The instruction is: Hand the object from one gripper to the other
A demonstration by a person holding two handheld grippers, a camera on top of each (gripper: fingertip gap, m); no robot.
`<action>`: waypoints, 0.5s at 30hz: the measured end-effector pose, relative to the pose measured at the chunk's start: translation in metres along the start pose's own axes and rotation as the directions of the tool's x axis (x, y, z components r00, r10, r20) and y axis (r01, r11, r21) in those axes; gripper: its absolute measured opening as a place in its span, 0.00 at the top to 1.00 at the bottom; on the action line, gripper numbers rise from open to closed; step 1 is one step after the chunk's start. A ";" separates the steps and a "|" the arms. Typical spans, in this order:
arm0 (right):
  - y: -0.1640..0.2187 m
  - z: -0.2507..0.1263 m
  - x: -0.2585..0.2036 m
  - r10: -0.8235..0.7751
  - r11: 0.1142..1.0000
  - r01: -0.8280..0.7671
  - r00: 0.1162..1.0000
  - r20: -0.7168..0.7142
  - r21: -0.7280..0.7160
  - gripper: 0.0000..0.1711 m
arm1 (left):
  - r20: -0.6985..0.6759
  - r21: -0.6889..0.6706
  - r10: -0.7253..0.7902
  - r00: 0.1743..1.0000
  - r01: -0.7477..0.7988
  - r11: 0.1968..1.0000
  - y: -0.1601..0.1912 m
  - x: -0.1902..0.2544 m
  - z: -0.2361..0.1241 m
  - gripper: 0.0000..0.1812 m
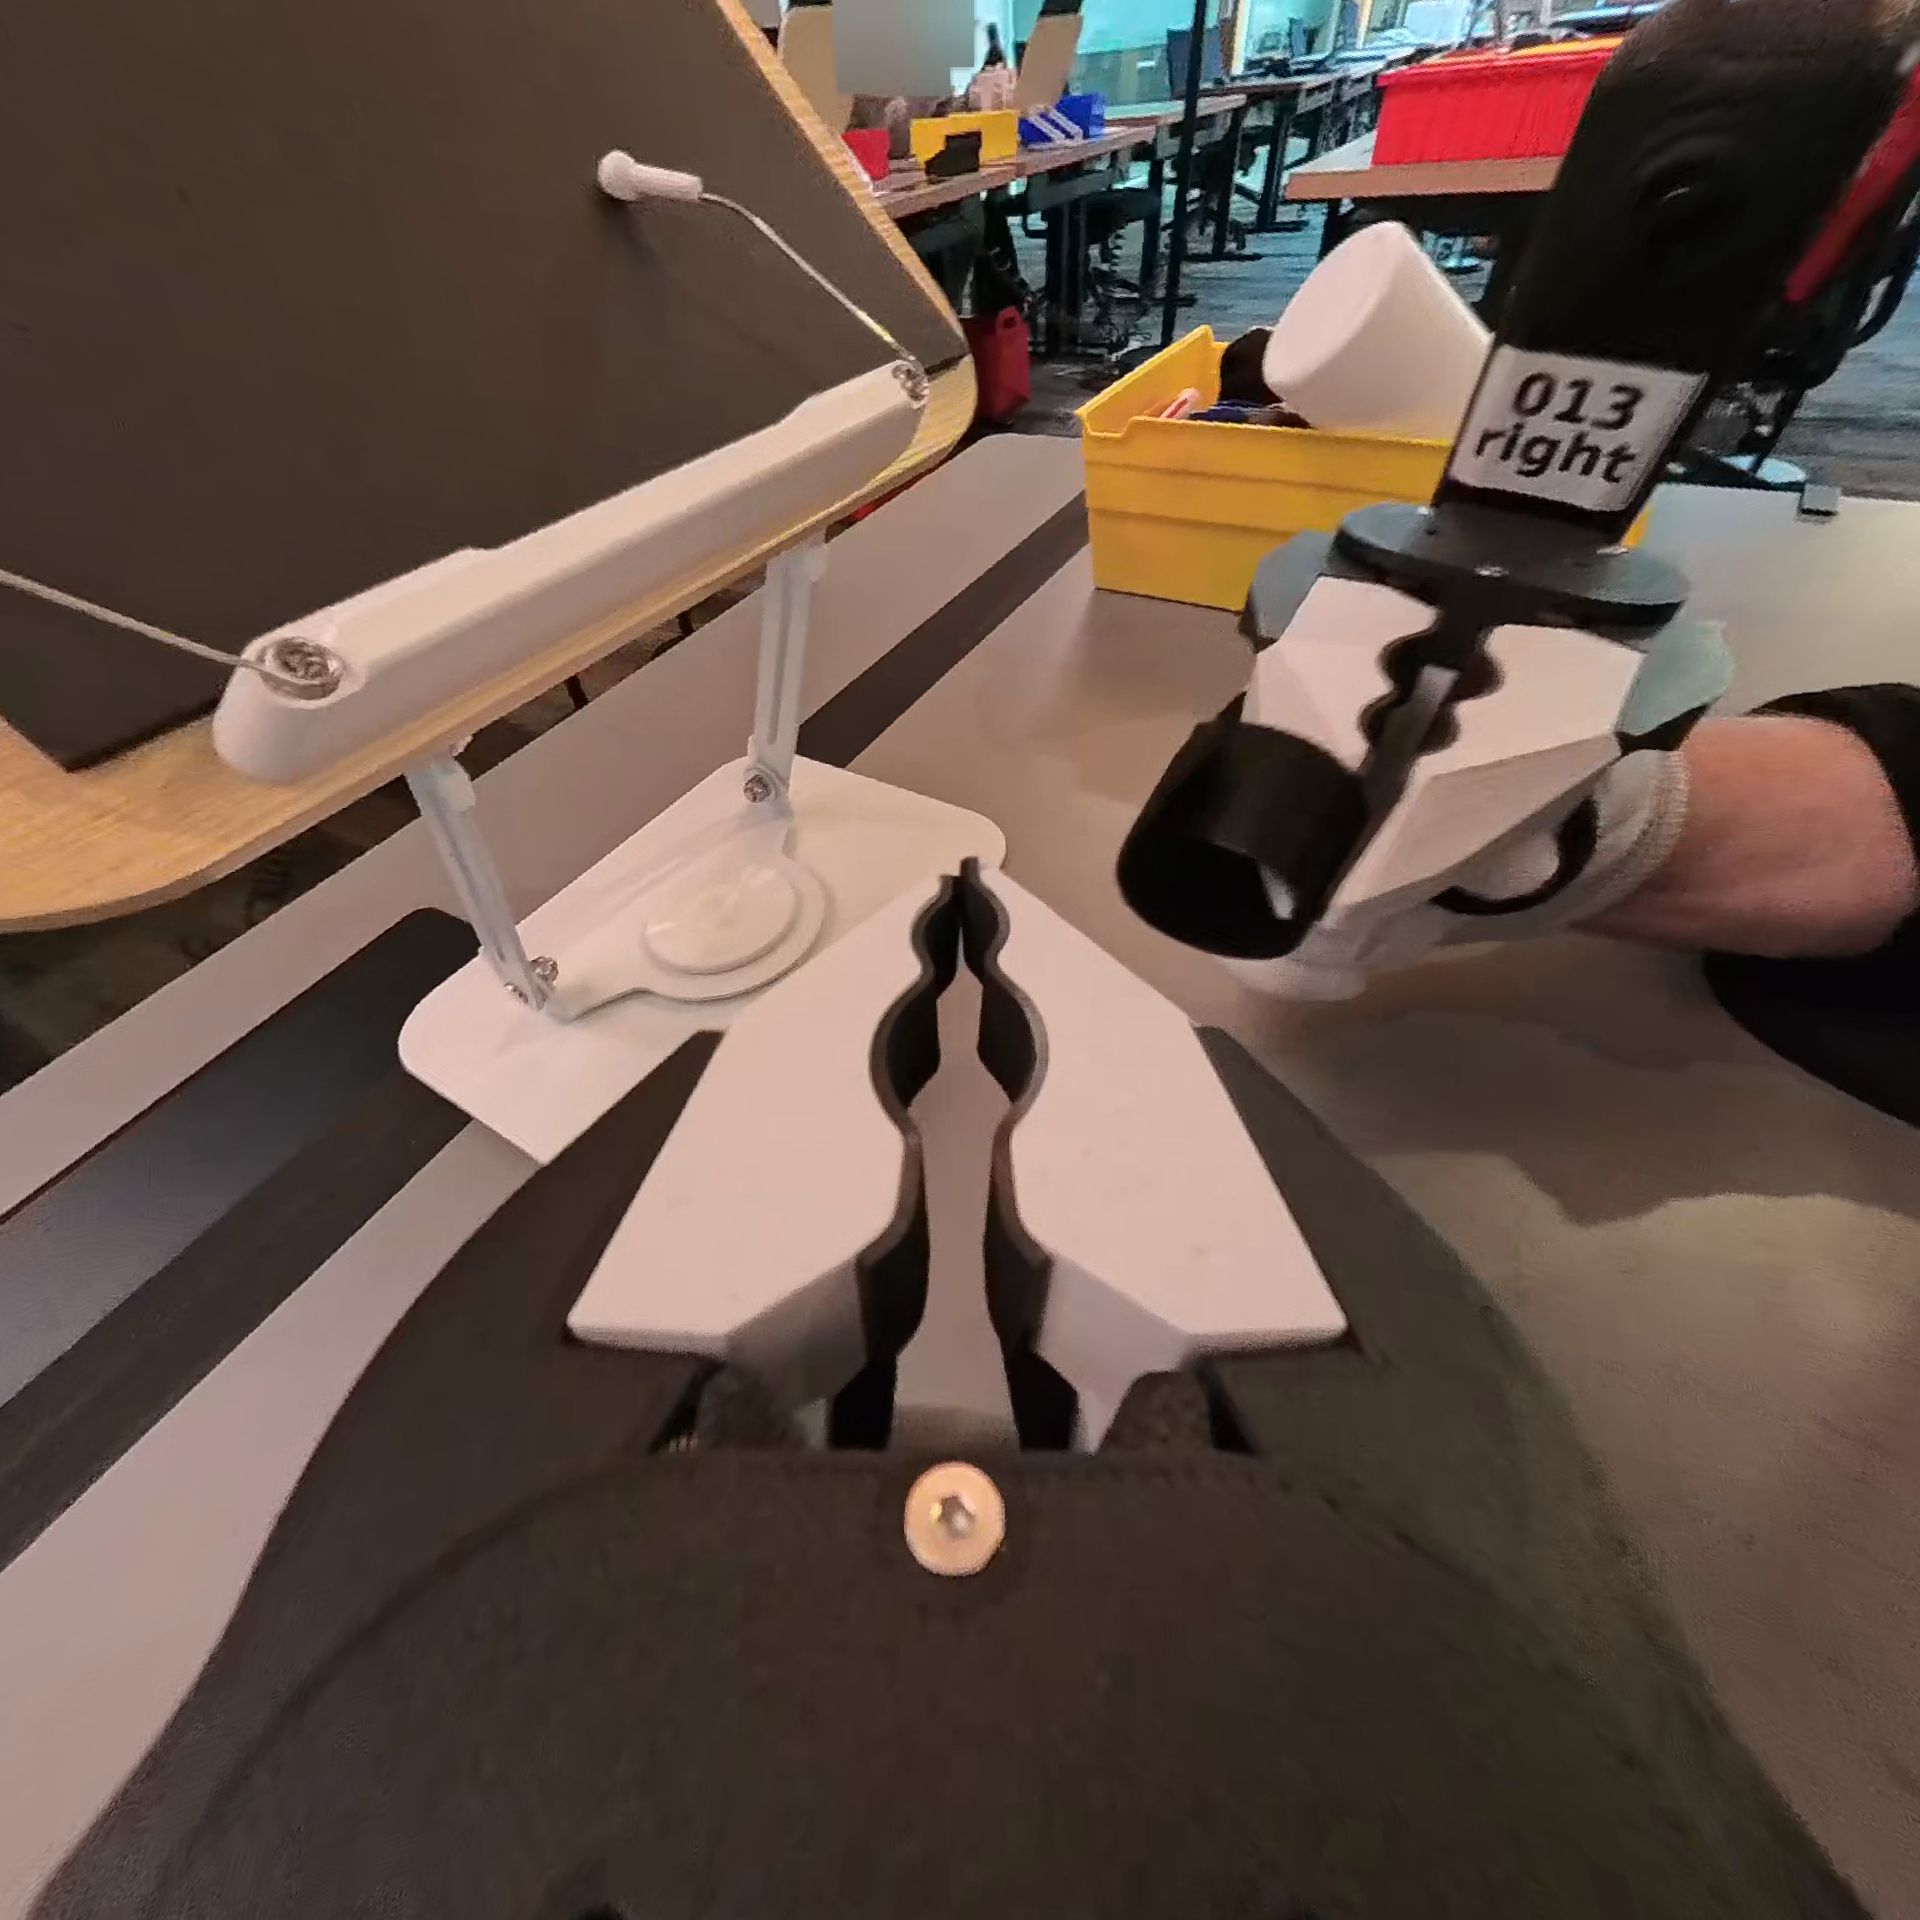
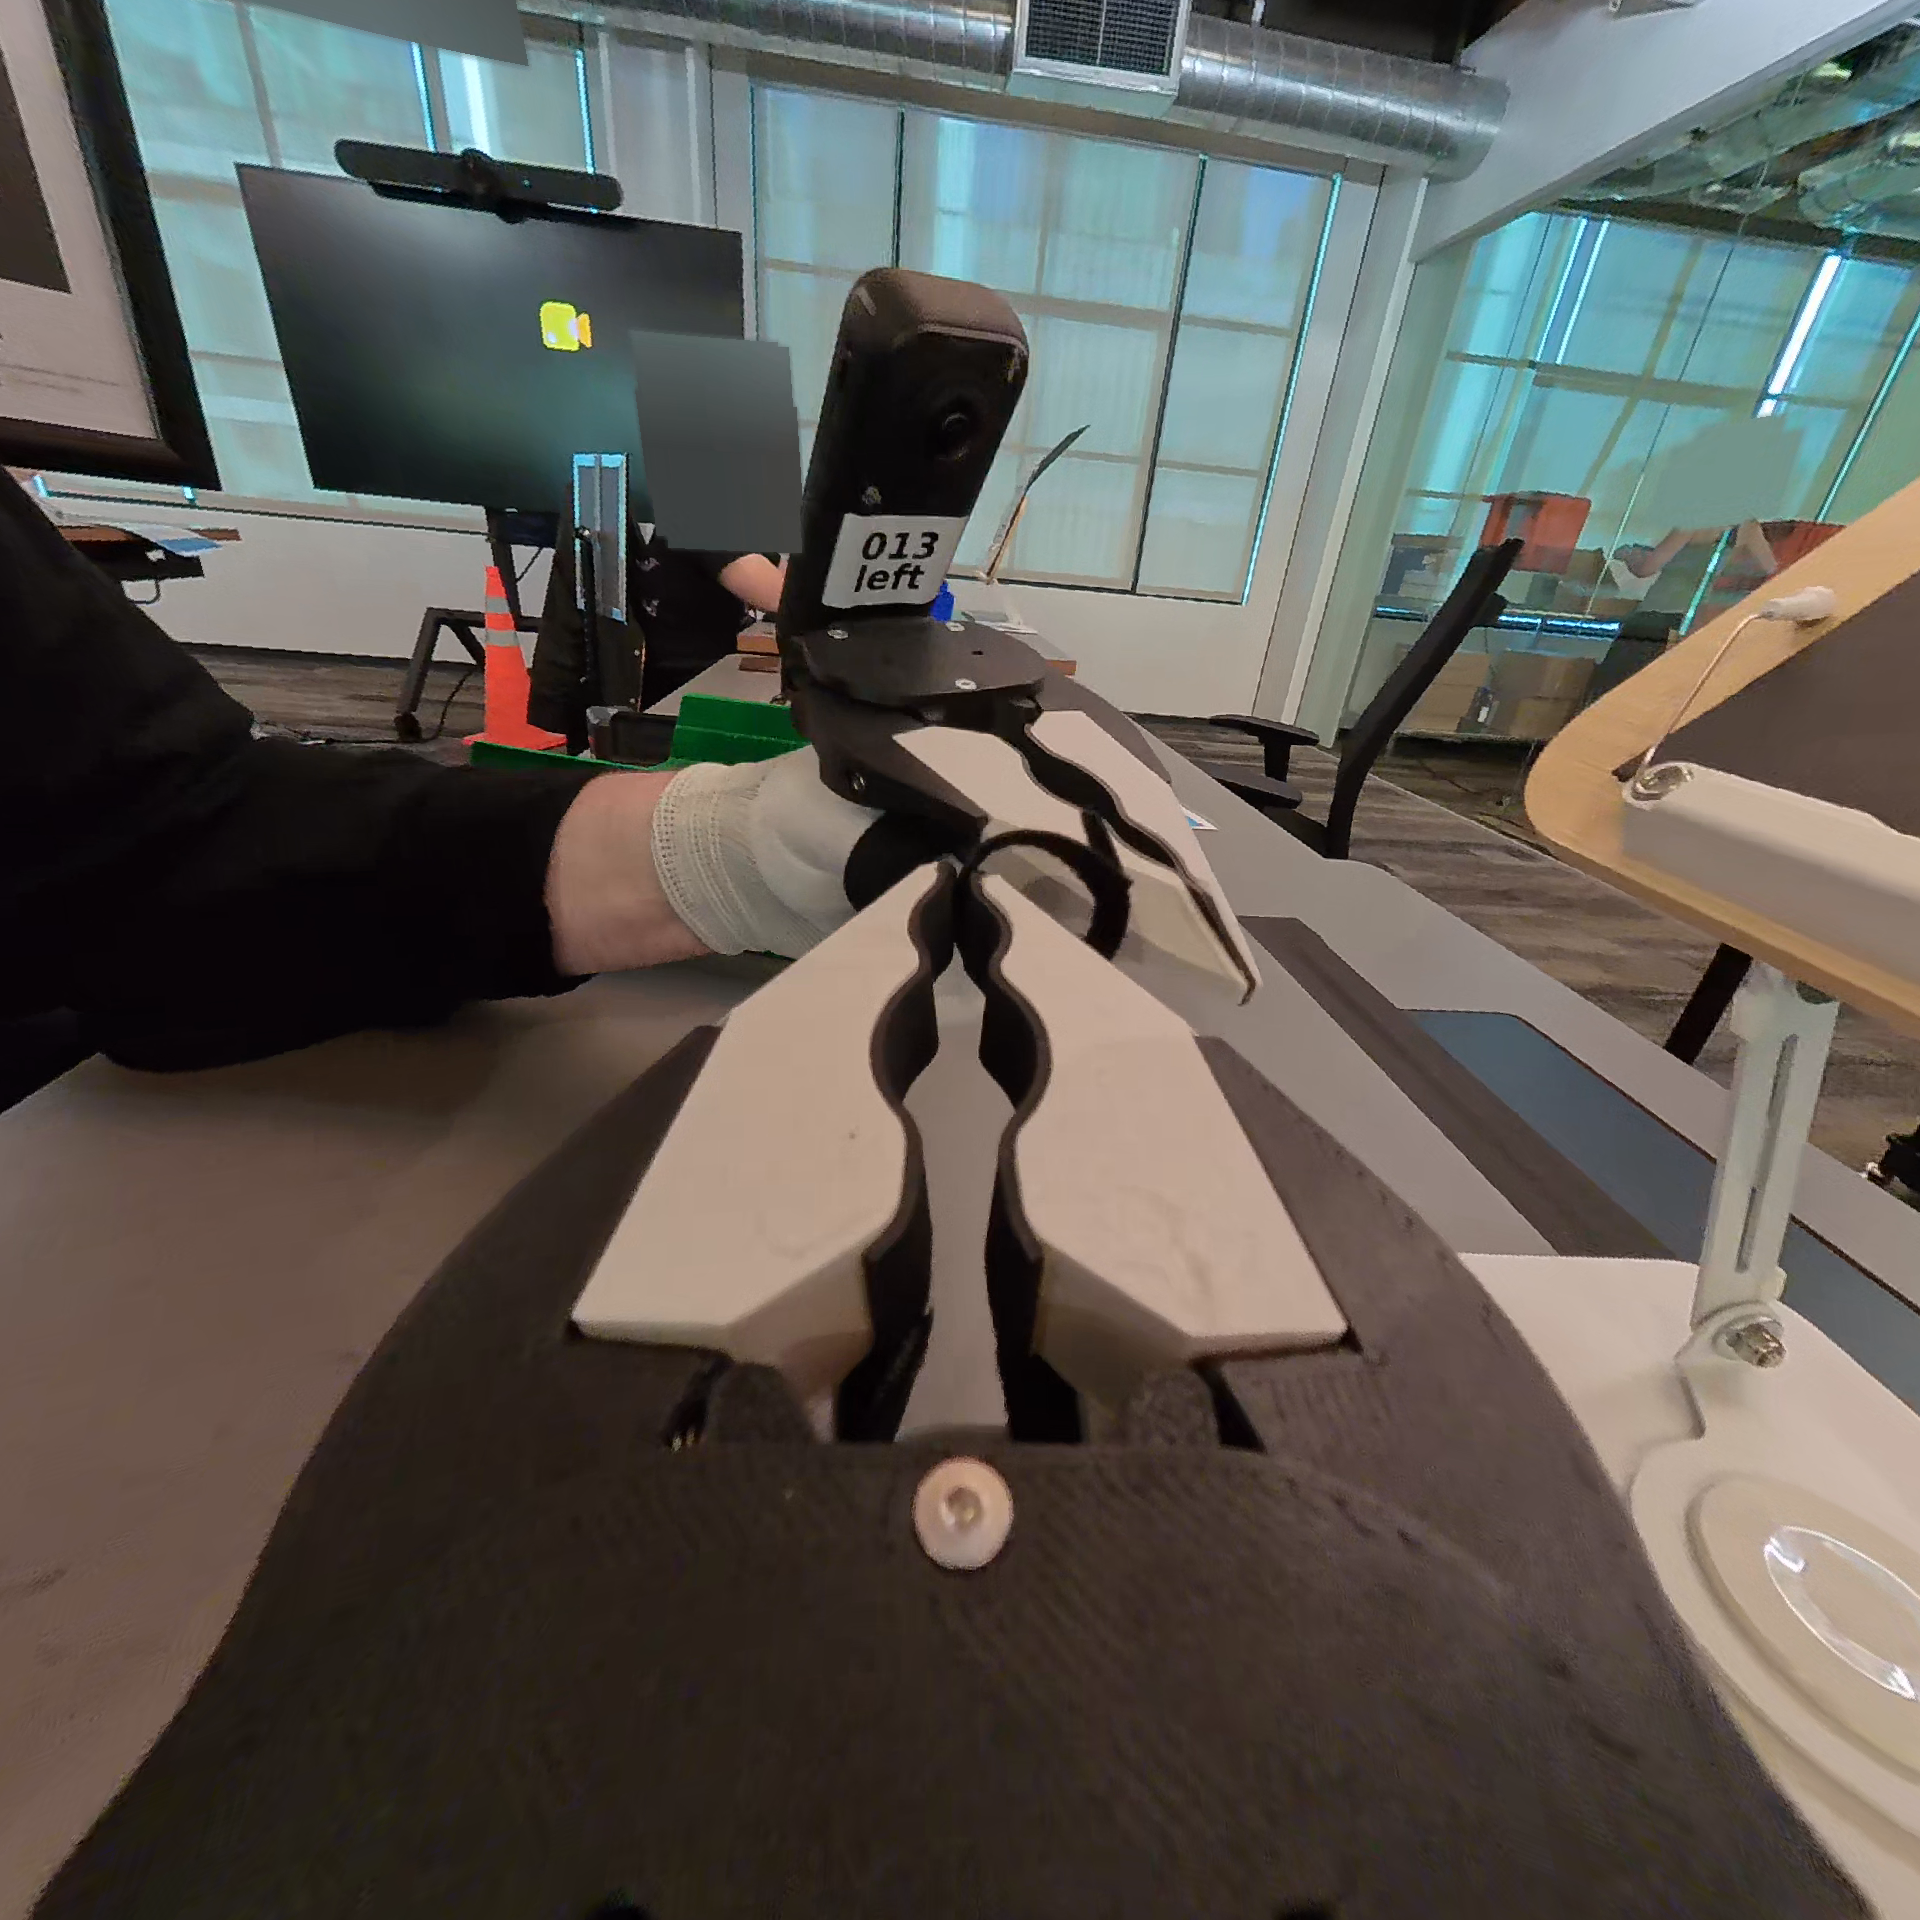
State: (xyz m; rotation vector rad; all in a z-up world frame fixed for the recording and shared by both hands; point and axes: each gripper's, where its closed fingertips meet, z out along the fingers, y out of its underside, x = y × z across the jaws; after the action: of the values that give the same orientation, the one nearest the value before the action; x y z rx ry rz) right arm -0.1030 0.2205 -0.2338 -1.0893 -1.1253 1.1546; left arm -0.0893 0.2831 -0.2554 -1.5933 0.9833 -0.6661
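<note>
A short black tube (image 1: 1236,842) is held in the air by my right gripper (image 1: 1366,774), whose fingers are shut on the tube's wall, open end towards the left wrist camera. In the right wrist view my right gripper (image 2: 961,883) is shut, and the tube (image 2: 1101,883) shows as a black ring just past the fingertips. My left gripper (image 1: 964,883) is shut and empty, a short way left of and below the tube. In the right wrist view the left gripper (image 2: 1236,977) is just behind the tube, pointing down to the right.
A wooden book stand (image 1: 582,644) on a white base (image 1: 499,1049) stands left of the grippers on the grey table (image 1: 1558,1299). A yellow bin (image 1: 1195,488) with a white cup (image 1: 1371,332) is behind. A gloved hand (image 2: 758,862) holds the left gripper. The left gripper's tips are roughly 6 centimeters from the right gripper's.
</note>
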 end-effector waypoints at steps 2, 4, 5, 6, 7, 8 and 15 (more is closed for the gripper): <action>0.002 -0.001 0.003 0.001 1.000 -0.001 1.000 -0.007 -0.007 1.00 | -0.016 0.015 -0.002 1.000 0.002 1.000 -0.003 0.002 -0.001 1.00; 0.001 -0.002 0.005 0.015 1.000 -0.015 1.000 -0.012 0.000 1.00 | -0.018 0.033 -0.009 1.000 0.009 0.999 -0.005 0.000 -0.004 1.00; 0.001 -0.003 0.006 0.023 1.000 -0.023 1.000 -0.014 0.004 1.00 | -0.055 0.047 -0.027 0.998 0.030 0.998 -0.006 0.003 -0.006 1.00; 0.001 -0.003 0.007 0.030 1.000 -0.030 0.999 -0.015 0.008 1.00 | -0.089 0.059 -0.059 0.994 0.065 0.996 -0.008 0.004 -0.008 1.00; 0.000 -0.004 0.008 0.039 0.999 -0.039 0.999 -0.017 0.016 1.00 | -0.105 0.083 -0.087 0.991 0.096 0.992 -0.010 0.002 -0.011 1.00; -0.001 -0.005 0.008 0.049 0.998 -0.049 0.999 -0.016 0.025 1.00 | -0.138 0.105 -0.109 0.984 0.124 0.987 -0.012 0.004 -0.014 0.99; -0.001 -0.005 0.008 0.089 0.995 -0.089 0.996 0.004 0.039 1.00 | -0.311 0.148 -0.222 0.924 0.278 0.949 -0.020 0.018 -0.019 0.86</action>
State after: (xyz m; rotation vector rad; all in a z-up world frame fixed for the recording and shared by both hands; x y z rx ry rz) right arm -0.0971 0.2283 -0.2332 -1.1176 -1.0609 1.2432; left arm -0.0912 0.2593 -0.2330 -1.4899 0.9005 -1.1662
